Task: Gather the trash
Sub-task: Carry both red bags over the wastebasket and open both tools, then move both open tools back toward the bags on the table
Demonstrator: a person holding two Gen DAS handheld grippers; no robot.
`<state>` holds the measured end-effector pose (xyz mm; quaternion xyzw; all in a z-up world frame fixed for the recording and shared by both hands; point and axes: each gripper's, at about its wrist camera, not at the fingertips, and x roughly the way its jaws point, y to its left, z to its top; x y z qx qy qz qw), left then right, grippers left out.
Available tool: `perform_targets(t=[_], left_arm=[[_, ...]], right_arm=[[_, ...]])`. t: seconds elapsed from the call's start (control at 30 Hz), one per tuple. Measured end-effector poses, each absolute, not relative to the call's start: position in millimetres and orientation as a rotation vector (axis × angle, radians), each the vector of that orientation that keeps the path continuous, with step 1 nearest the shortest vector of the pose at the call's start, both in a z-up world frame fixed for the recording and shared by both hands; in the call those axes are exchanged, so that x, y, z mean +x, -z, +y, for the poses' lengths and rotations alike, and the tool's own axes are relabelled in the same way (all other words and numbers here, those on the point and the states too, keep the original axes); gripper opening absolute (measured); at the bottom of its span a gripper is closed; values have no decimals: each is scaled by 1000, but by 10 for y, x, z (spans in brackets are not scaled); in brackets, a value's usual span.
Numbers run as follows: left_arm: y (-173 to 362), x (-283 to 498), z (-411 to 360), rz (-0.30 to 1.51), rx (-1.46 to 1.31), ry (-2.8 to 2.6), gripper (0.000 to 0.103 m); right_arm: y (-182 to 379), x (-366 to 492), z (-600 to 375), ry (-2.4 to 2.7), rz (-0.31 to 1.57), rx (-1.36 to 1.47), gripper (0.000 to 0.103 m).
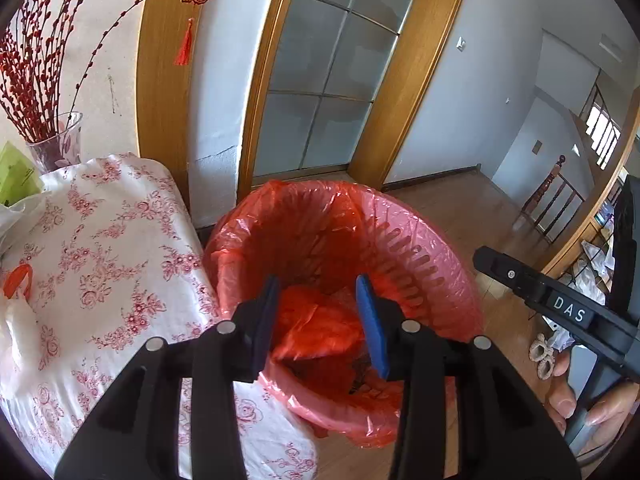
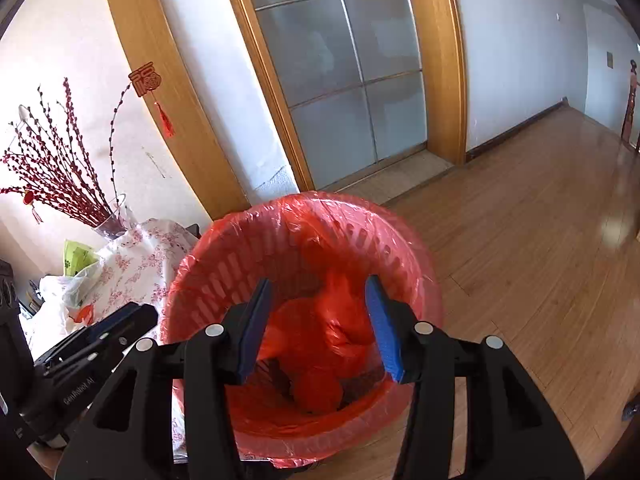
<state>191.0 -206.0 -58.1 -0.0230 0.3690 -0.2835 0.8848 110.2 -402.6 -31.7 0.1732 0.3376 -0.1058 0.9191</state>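
A round slotted bin lined with a red plastic bag (image 1: 424, 264) stands on the wooden floor beside a table; it also shows in the right wrist view (image 2: 224, 280). Crumpled red plastic (image 1: 320, 320) lies inside it, also seen from the right (image 2: 320, 332). My left gripper (image 1: 322, 320) is open and empty, hovering over the bin's mouth. My right gripper (image 2: 320, 324) is open and empty, also above the bin's mouth. The right gripper's body (image 1: 560, 304) appears at the right of the left wrist view.
A table with a floral cloth (image 1: 112, 248) stands left of the bin, with a white bag (image 1: 16, 320), a green packet (image 1: 16, 176) and a glass vase of red branches (image 1: 56, 144). A frosted glass door (image 1: 332, 76) is behind. Wooden floor (image 2: 540, 240) stretches right.
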Motion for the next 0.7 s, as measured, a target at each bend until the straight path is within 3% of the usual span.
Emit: perform_targets(t=[0.17,0.23,0.7], left_arm=[[515,1794,-1790,705,-41,509,52],[476,1742,-1663,684,-40,475,53],[285,1351,-353,536,-21,150,57]], right_arm=[[349,1034,-4004,252,690,319,52],[341,1026,-3949,260,679,286,57],[336,1194,-3090,67,658,162,58]])
